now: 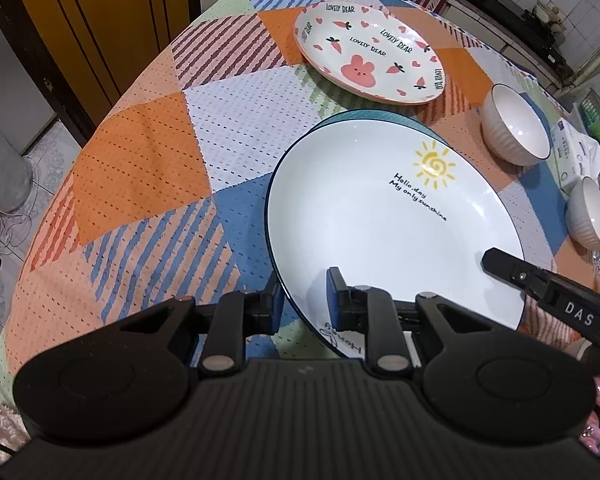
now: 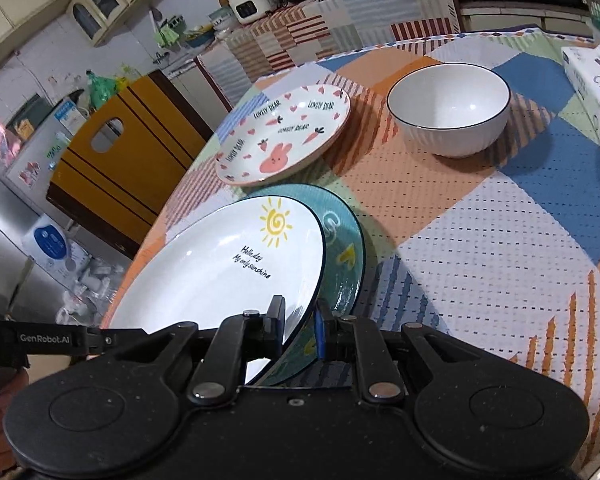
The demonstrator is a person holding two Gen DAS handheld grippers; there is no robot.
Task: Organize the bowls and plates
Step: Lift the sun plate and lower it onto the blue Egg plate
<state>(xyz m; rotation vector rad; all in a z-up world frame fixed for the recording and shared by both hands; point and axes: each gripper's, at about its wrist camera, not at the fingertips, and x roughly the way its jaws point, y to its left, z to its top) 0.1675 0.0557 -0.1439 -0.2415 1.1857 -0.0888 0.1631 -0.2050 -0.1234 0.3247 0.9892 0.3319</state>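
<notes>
Nearest of all, the left hand-held gripper (image 1: 303,300) has its fingers nearly together across the near rim of the white sunshine plate (image 1: 380,216), one pad under the rim and the blue pad on the upper face. On the plate's other side the right hand-held gripper (image 2: 300,330) pinches the same rim, one finger on the white face and the blue-padded one behind it; its black tip also shows at the right edge of the left wrist view. The plate carries a yellow sun drawing and the words "Hello day, My only sunshine". It sits tilted over a teal plate (image 2: 346,256), whose printed face shows past its right edge in the right wrist view; whether the two touch I cannot tell.

Both plates lie over the counter, which is covered by a patchwork tablecloth (image 1: 140,168) of orange, blue, white and striped panels. Just beyond them, apart from the pair, a pink-rimmed bunny plate (image 1: 370,54) printed with "LOVELY BEAR", hearts and carrots rests flat on the cloth. To its right stands a white ribbed bowl (image 2: 450,110), upright with a thin dark rim line, and nearer the counter's right edge a second white bowl (image 1: 590,214) of the same kind. A tissue pack (image 2: 590,66) lies just behind that second bowl. Farther off are a yellow cabinet (image 2: 124,152) and a kitchen worktop crowded with appliances.
</notes>
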